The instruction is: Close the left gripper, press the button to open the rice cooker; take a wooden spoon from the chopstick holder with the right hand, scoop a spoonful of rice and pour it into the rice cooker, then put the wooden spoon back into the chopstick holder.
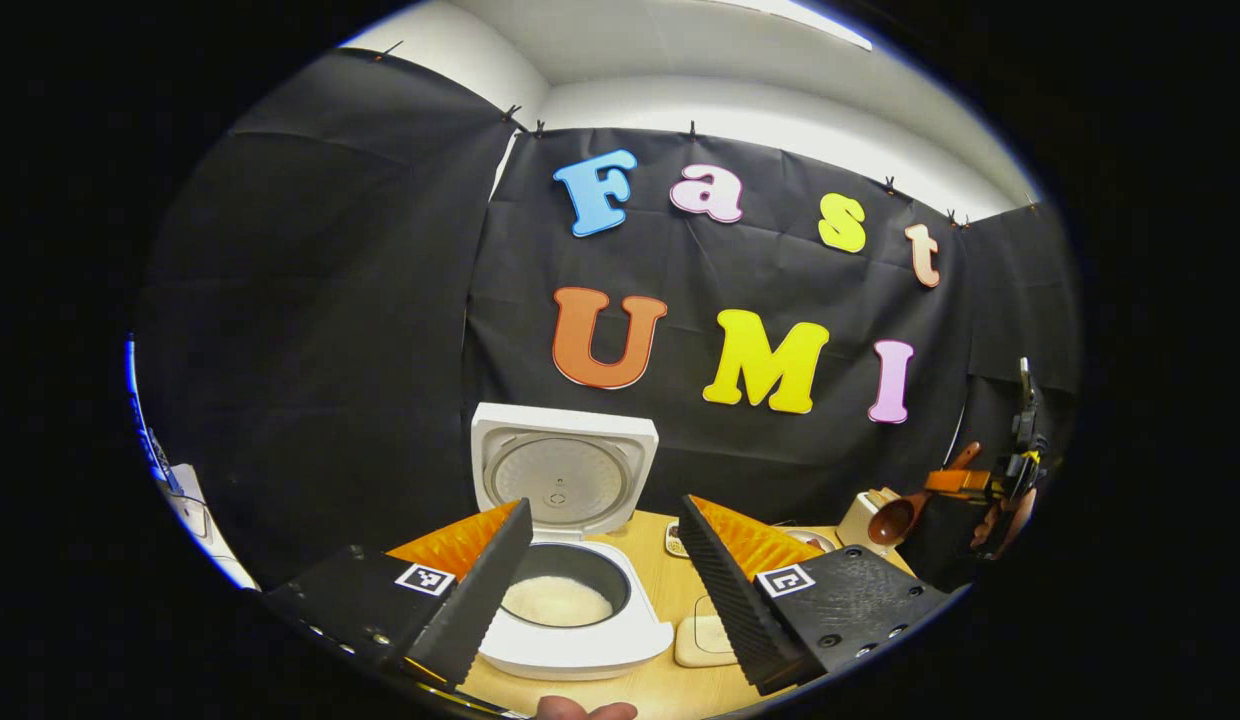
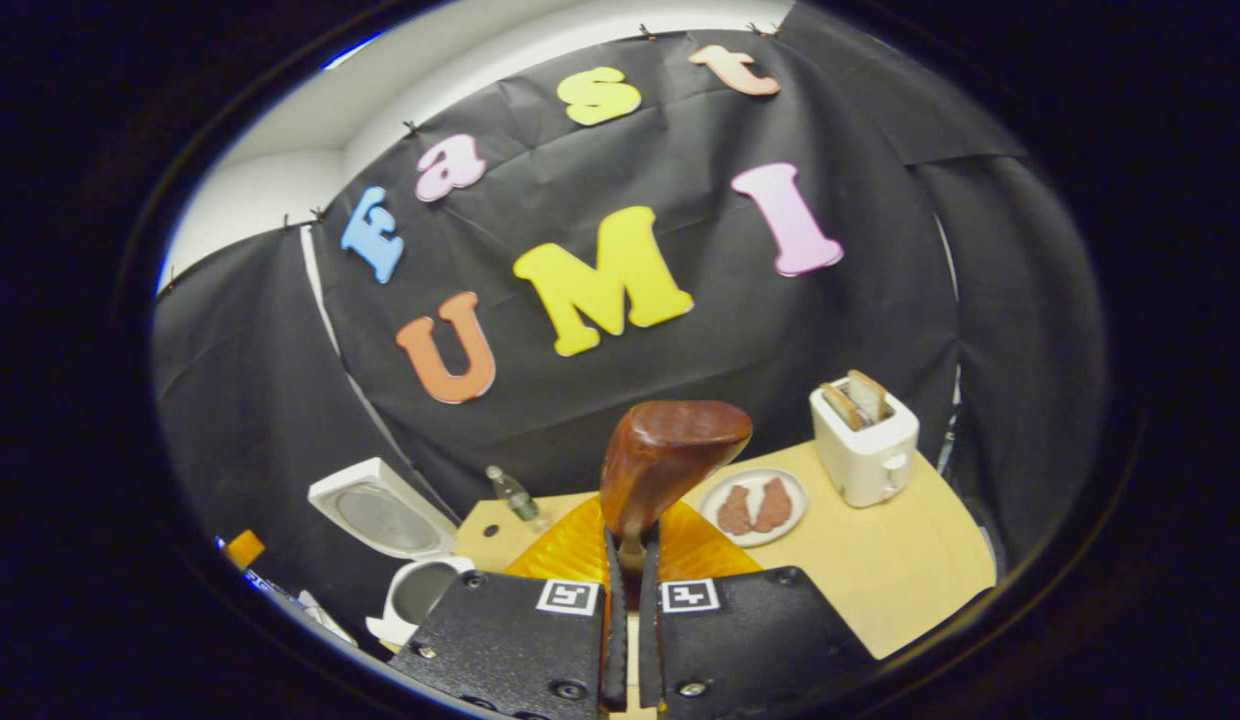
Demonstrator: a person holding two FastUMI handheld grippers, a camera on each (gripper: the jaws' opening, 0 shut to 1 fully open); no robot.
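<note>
Left gripper: its jaws are standing wide apart, holding nothing and touching nothing. It is hovering just in front of the rice cooker, which is sitting on the wooden table with its lid standing upright and open. White rice is lying in the inner pot. A fingertip of the person is showing at the bottom edge of the left gripper view.

Right gripper: its jaws are standing narrow, both fingers pressing on the handle of the wooden spoon. The spoon's bowl is pointing up and away from the camera, above the table. Whether it is carrying rice cannot be told. In the left gripper view the same spoon is showing far to the right, held in the air by the right gripper.

Right gripper view, other items on the table: a white toaster with bread slices in its slots, a plate bearing two brown pieces, a small bottle, and the open rice cooker at the left edge.

Writing: each gripper's fingers are carrying square black-and-white marker tags; no brand or readable label is showing on the appliances.
</note>
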